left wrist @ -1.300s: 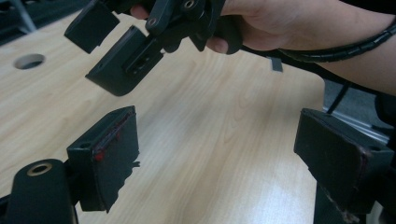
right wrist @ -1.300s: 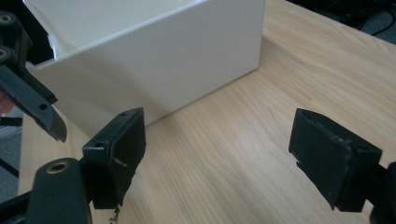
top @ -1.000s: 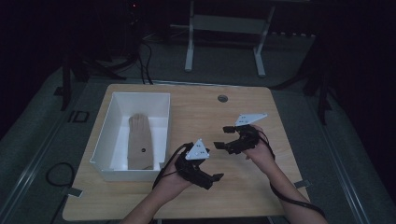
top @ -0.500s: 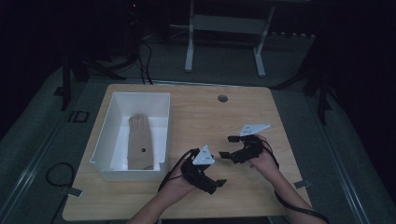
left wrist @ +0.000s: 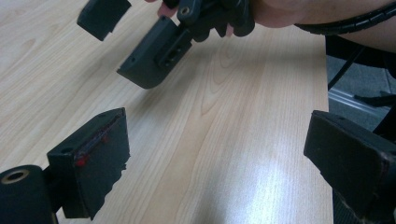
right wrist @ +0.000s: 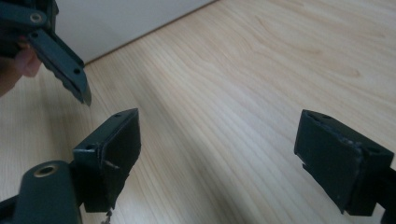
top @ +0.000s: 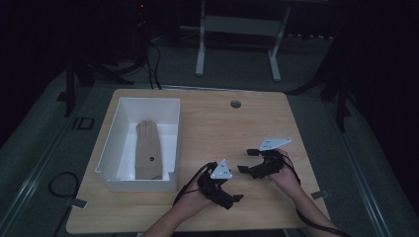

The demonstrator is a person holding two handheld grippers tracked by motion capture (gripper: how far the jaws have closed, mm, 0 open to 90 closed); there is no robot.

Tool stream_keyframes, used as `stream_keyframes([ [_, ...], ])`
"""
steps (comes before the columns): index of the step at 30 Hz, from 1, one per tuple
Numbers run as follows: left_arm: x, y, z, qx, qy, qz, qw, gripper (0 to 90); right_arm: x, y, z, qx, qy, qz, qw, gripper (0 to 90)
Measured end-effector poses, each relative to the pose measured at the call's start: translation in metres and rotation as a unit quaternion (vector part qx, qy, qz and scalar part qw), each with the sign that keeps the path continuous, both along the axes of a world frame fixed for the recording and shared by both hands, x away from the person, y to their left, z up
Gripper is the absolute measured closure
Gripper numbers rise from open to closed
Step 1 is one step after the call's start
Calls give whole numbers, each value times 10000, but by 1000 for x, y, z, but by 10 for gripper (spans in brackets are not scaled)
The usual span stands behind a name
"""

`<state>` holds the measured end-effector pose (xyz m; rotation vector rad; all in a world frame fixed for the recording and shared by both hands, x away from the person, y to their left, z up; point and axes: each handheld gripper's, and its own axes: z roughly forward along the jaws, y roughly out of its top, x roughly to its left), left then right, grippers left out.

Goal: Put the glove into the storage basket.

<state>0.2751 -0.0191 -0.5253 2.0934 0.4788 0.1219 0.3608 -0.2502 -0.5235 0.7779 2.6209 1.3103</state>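
Observation:
My left gripper [top: 232, 200] is low over the wooden table [top: 207, 128] near its front edge, open, with nothing between the jaws. In the left gripper view its jaws [left wrist: 219, 163] stand wide apart above bare wood, and the right gripper [left wrist: 159, 46] is just ahead. My right gripper [top: 247, 160] sits a little right of and beyond the left one, also open and holding nothing. In the right gripper view its jaws [right wrist: 224, 158] frame bare table, with part of the left gripper [right wrist: 60, 56] at the upper left.
A white bin [top: 111, 148] stands on the left half of the table with a tan, flat, elongated object [top: 147, 148] lying in it; its wall [right wrist: 130, 18] shows in the right gripper view. A round grommet [top: 235, 104] sits near the table's far edge. Cables trail from both grippers.
Both hands have drawn back toward the near edge of the table and sunk lower. Both grippers stay open; the bin and its contents have not moved.

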Motion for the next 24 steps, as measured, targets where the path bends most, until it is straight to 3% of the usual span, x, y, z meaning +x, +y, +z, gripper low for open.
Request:
stream_keyframes([
  [4,-1,-3,-4,56,-71,-21,10000,74,-2,-6,-6,0,22,-37,10000,145],
  [13,-2,-6,-19,68,43,-102,9999,74,-8,-16,-16,-37,27,-117,9999,141],
  [24,-5,-6,-27,79,-55,-62,9999,74,-16,-35,-26,-27,-14,-313,9995,138],
])
